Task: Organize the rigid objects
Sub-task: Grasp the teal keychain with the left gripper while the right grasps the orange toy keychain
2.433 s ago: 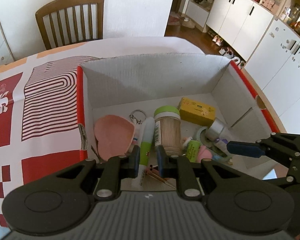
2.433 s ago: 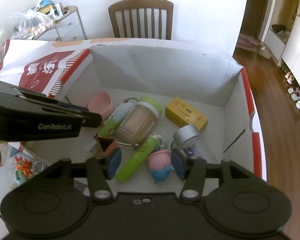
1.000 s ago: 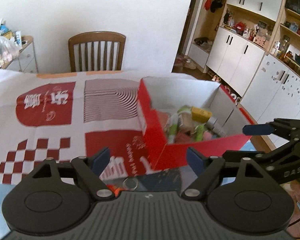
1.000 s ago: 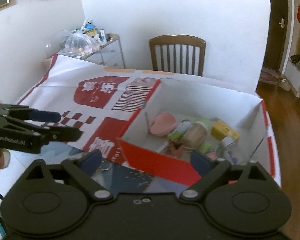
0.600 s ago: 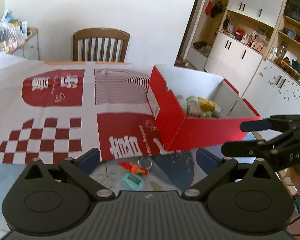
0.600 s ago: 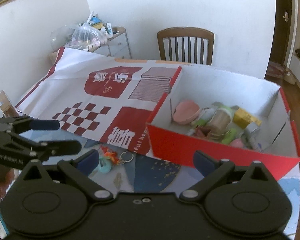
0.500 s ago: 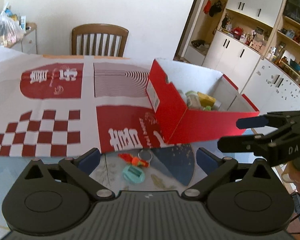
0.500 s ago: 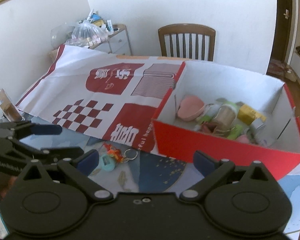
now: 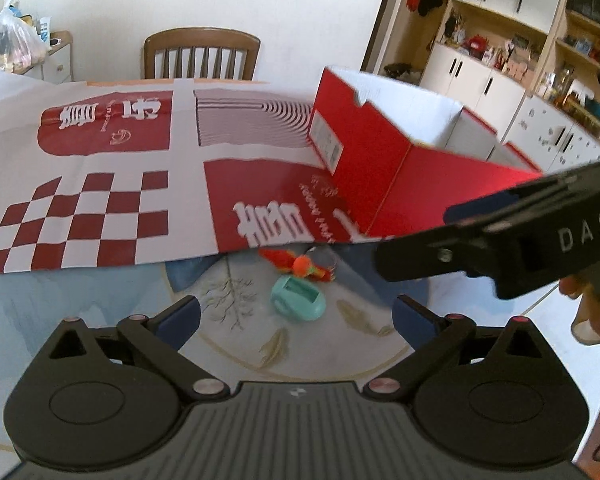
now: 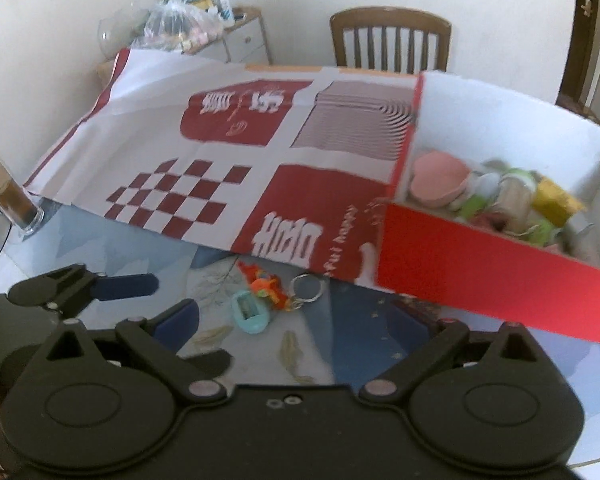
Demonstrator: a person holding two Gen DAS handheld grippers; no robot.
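Note:
A teal keychain toy (image 9: 298, 298) with an orange-red charm (image 9: 300, 265) lies on the table just ahead of my open, empty left gripper (image 9: 296, 320). In the right wrist view the toy (image 10: 249, 313), charm (image 10: 266, 286) and key ring (image 10: 307, 286) lie ahead of my open, empty right gripper (image 10: 306, 324). The red box (image 10: 492, 256) at the right holds a pink dish (image 10: 440, 178), a yellow box (image 10: 556, 196) and several other small items. The right gripper's finger (image 9: 496, 236) crosses the left wrist view above the toy's right side.
A red-and-white paper sheet (image 9: 140, 184) covers the table behind the toy. A wooden chair (image 9: 202, 56) stands at the far side. A glass jar (image 10: 8, 196) stands at the table's left edge. White cabinets (image 9: 500, 92) line the right wall.
Both grippers have pulled back out of the box, opened wide and come down low toward the table in front of the keychain toy, which now looks larger.

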